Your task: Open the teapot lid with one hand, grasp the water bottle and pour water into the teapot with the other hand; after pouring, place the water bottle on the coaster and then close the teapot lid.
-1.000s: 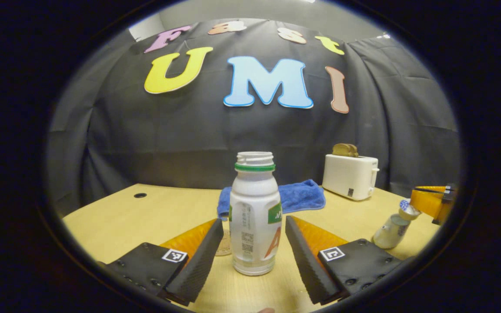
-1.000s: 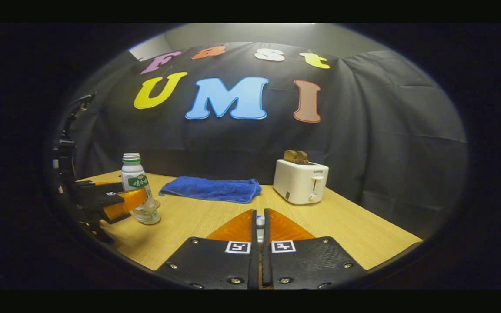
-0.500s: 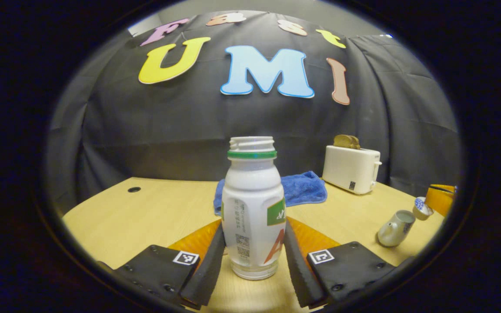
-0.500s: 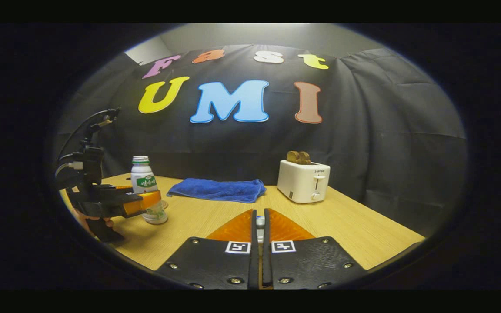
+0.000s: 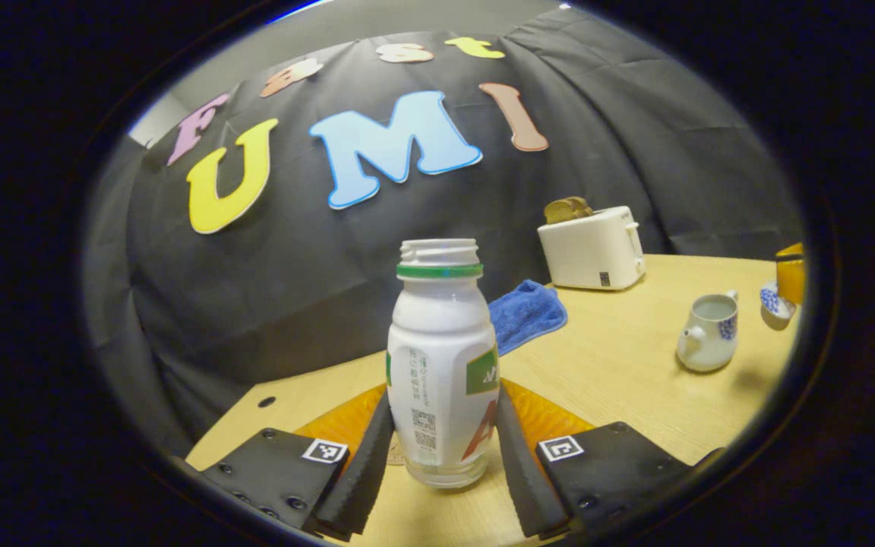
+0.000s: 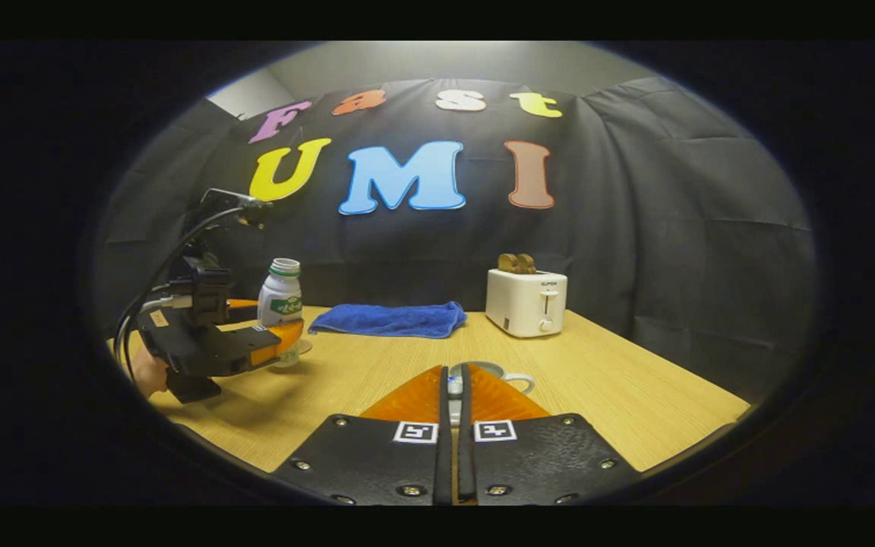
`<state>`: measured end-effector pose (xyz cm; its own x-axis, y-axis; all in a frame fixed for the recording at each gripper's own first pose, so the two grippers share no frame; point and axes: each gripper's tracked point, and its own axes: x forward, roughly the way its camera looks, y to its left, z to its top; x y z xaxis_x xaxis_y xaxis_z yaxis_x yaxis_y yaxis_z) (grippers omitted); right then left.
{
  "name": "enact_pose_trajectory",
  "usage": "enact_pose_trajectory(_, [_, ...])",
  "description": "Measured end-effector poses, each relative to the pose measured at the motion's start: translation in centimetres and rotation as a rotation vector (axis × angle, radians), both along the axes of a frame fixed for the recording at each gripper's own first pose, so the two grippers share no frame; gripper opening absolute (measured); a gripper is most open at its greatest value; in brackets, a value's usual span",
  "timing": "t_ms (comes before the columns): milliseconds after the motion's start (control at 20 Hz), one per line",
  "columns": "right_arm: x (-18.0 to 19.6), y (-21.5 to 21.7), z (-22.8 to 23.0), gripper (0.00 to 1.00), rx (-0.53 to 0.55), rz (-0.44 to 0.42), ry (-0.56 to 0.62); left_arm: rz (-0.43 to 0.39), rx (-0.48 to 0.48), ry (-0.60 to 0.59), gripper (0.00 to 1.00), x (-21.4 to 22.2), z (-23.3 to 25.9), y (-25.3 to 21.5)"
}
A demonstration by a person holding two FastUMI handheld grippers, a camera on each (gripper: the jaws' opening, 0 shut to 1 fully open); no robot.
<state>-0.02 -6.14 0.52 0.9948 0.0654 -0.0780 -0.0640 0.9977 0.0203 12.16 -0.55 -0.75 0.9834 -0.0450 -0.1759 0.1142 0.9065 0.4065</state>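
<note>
Gripping: left gripper (image 5: 443, 448) clenched on the white plastic water bottle (image 5: 443, 365) with green neck ring, one finger on each side of the lower body; uncapped mouth up; low hold probably chosen to leave neck and mouth free for pouring
Bottle position: upright, base seemingly just off the pale wooden table (image 5: 620, 380), though contact cannot be ruled out; in the right gripper view seen far left, caught in the other gripper (image 6: 282, 338)
Lid: small blue-and-white lid (image 6: 454, 386) pinched between the nearly closed fingers of the right gripper (image 6: 453, 391); in the left gripper view seen at the far right edge (image 5: 773, 300), held off to the side, likely to keep the opening clear
Teapot: small white ceramic teapot (image 5: 707, 334) with blue pattern, open on top, standing on the table well apart from the bottle; in the right gripper view peeking out just beyond the fingertips (image 6: 502, 374)
Coaster: round pale edge just behind the bottle's base (image 5: 394, 456); too hidden to be sure
Bystanders: folded blue towel (image 5: 529, 311) and white toaster (image 5: 593, 247) with bread, near the wall, out of the pouring path
Stage: lid off, bottle secured; carry and tilt over the teapot judged next; open mouth a spill risk
</note>
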Motion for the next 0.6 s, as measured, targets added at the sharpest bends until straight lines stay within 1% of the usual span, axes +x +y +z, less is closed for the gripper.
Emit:
enact_pose_trajectory(50, [-0.5,-0.2,-0.2,0.04,0.001,-0.002,0.002,-0.012,0.044,-0.009,0.82,-0.1,0.1,-0.7])
enact_pose_trajectory(100, [-1.0,-0.6,-0.5,0.04,-0.005,-0.009,0.005,-0.022,0.085,-0.016,0.77,-0.1,0.1,-1.2])
enact_pose_trajectory(150, [-1.4,-1.0,-0.7,0.03,-0.010,-0.017,0.010,-0.034,0.121,-0.024,0.82,-0.1,0.1,-1.6])
enact_pose_trajectory(200, [-1.7,-1.3,-1.0,0.03,-0.005,-0.022,0.015,-0.050,0.158,-0.027,0.82,0.0,0.0,-2.2])
enact_pose_trajectory(300, [-2.4,-1.6,-1.4,0.04,0.018,-0.026,0.026,-0.077,0.193,-0.029,0.82,0.2,-0.3,-3.4])
enact_pose_trajectory(350, [-2.9,-1.8,-1.6,0.04,0.017,-0.032,0.029,-0.098,0.225,-0.024,0.78,0.4,-0.6,-4.3])
enact_pose_trajectory(450, [-3.3,-2.0,-1.8,0.04,0.010,-0.033,0.030,-0.111,0.284,-0.020,0.70,0.8,-0.6,-5.1])
enact_pose_trajectory(500, [-3.4,-2.1,-1.9,0.03,0.008,-0.036,0.030,-0.122,0.311,-0.018,0.82,0.9,-1.0,-5.5])
enact_pose_trajectory(600, [-3.6,-2.4,-1.9,0.03,0.005,-0.042,0.031,-0.146,0.355,-0.015,0.82,1.0,-1.4,-6.3])
